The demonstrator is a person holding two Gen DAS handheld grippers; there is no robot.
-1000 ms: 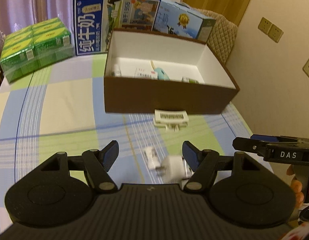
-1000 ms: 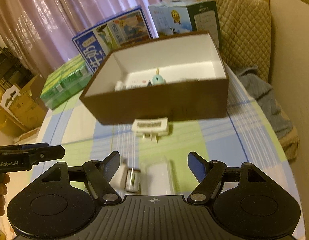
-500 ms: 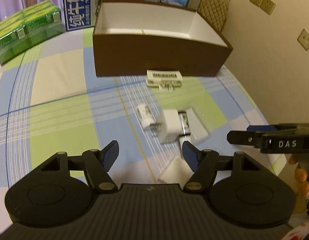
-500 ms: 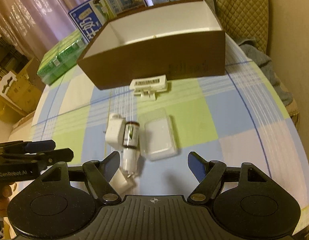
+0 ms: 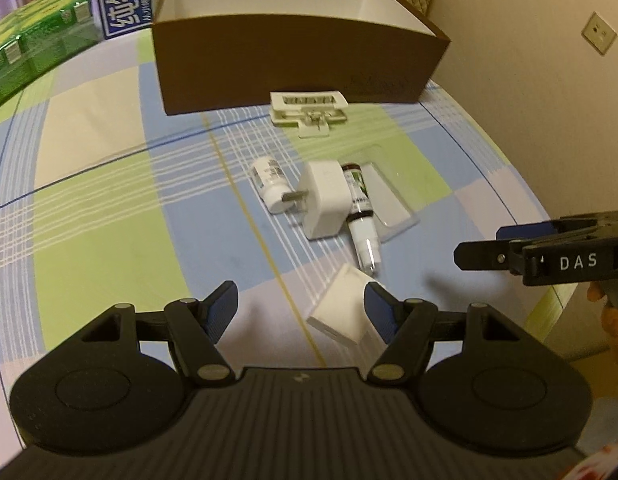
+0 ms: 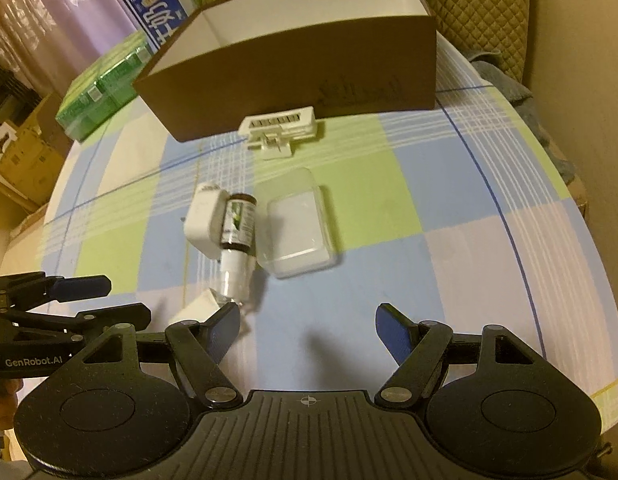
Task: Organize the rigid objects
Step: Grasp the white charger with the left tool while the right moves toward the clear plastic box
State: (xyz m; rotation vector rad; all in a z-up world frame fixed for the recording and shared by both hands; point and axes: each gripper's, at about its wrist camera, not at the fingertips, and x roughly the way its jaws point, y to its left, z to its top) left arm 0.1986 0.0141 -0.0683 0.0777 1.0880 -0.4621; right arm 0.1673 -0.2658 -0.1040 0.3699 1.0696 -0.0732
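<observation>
Brown box (image 5: 293,60) as landmark. In front of it — one white clip holder (image 5: 309,106), one white pill bottle (image 5: 269,184), one white plug adapter (image 5: 325,200), one dropper bottle (image 5: 359,208), one clear case (image 6: 297,228), one small white block (image 5: 343,308). Left gripper (image 5: 303,310), right gripper (image 6: 307,332) — fingers spread wide, holding nothing.

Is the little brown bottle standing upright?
No, the bottle lies on its side between the white charger and the clear case.

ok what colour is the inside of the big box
White inside, brown outside; the box shows it best in the right wrist view.
</observation>
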